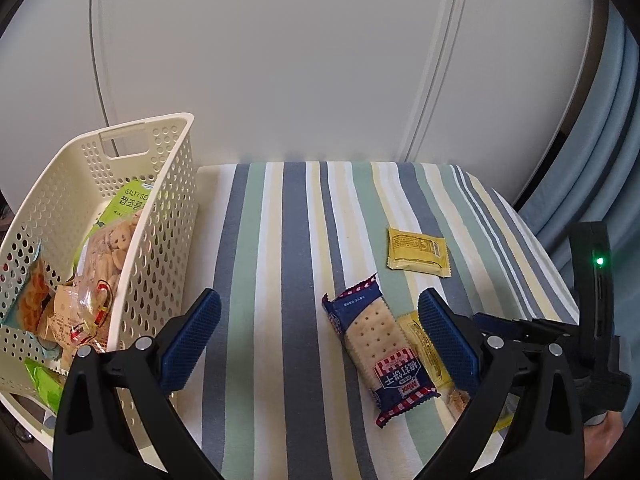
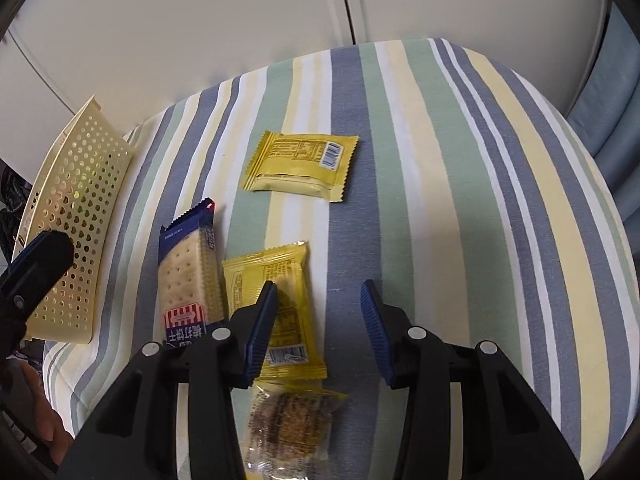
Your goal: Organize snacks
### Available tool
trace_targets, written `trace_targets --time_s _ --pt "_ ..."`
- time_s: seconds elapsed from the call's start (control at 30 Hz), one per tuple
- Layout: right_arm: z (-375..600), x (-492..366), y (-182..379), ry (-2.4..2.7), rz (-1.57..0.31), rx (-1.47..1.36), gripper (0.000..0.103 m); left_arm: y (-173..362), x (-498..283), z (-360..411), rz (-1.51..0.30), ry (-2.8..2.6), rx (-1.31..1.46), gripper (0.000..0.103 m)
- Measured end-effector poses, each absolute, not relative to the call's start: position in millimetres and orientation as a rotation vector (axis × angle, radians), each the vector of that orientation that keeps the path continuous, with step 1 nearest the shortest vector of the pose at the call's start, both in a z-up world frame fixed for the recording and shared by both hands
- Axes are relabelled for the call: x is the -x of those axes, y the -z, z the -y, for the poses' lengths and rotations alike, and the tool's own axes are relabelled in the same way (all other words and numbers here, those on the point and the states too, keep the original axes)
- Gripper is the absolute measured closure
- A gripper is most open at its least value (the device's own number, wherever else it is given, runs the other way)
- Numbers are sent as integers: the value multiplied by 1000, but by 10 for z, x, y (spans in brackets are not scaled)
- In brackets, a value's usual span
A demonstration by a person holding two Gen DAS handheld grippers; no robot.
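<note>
A cream perforated basket [image 1: 160, 216] stands at the left on the striped cloth and holds several snack bags. On the cloth lie a blue cracker pack [image 1: 376, 344], a yellow packet [image 1: 418, 252] farther back, and a second yellow packet [image 2: 280, 280] beside the crackers. A clear pack with a grain bar [image 2: 288, 428] lies nearest. My left gripper [image 1: 320, 300] is open above the cloth between the basket and the crackers, holding nothing. My right gripper [image 2: 319, 286] is open too, its left finger over the near yellow packet.
The striped cloth [image 2: 460, 200] covers a rounded surface whose far edge meets white cupboard doors [image 1: 280, 60]. A blue cushion [image 2: 616, 92] sits off the right edge. A hand [image 2: 44, 420] shows at lower left. The basket's side wall [image 2: 76, 240] bounds the left.
</note>
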State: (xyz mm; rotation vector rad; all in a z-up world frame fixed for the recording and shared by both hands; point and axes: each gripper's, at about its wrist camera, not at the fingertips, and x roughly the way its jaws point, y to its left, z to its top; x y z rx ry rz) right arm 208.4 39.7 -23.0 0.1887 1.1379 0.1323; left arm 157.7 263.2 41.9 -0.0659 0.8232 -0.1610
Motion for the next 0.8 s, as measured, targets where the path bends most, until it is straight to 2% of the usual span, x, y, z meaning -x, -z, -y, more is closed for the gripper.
trace_targets --time_s 0.17,0.23,0.5,0.8 --pt "-477 -1983 207 -245 -1147 -183 57 -423 -1553 -2511 -816 186 41 3" --pt "-600 -1967 211 -261 -1156 -142 48 -421 -1553 -2478 -812 187 22 3" --pt "-788 -1996 234 -247 -1168 -23 47 -389 -1606 -2577 -828 186 72 3" --pt "-428 -2084 261 -131 -1148 -1 46 -271 -1624 -2528 -863 222 92 3"
